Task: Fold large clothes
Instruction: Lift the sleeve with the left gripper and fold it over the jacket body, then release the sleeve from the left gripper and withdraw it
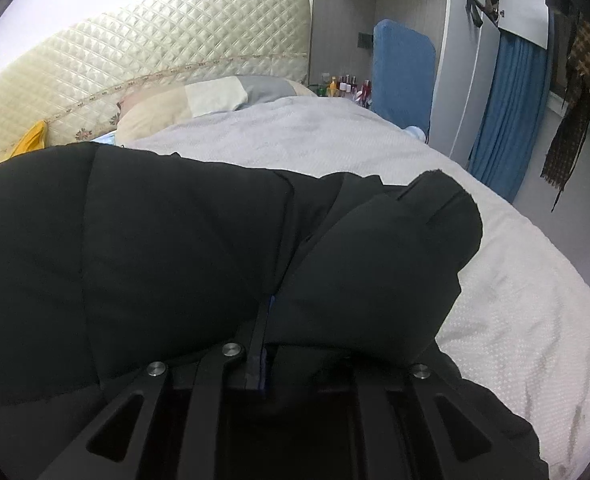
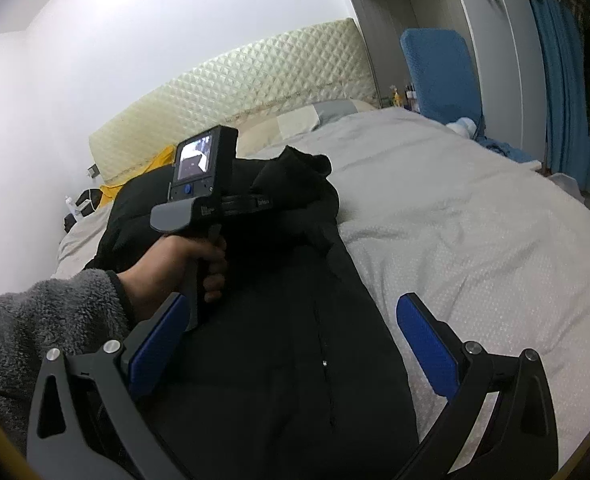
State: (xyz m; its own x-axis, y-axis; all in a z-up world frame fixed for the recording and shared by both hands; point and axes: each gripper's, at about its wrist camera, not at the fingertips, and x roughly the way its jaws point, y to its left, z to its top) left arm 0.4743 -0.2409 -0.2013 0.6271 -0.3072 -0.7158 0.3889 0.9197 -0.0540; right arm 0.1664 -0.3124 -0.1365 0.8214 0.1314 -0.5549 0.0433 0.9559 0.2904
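A large black padded jacket (image 2: 279,320) lies along the bed. In the left wrist view the jacket (image 1: 155,248) fills the foreground. My left gripper (image 1: 269,300) is shut on a fold of the jacket's fabric, which drapes over both fingers. From the right wrist view the left gripper (image 2: 271,202) holds a bunched sleeve part (image 2: 295,184) lifted above the jacket body. My right gripper (image 2: 291,320) is open and empty, its blue pads (image 2: 427,344) spread above the jacket's lower body.
The bed has a white quilt (image 2: 475,216), pillows (image 1: 199,100) and a cream quilted headboard (image 1: 135,60). A blue padded board (image 1: 403,72) and bottles (image 1: 347,86) stand at the far right; blue curtains (image 1: 507,112) hang beyond. A yellow cloth (image 2: 155,168) lies near the headboard.
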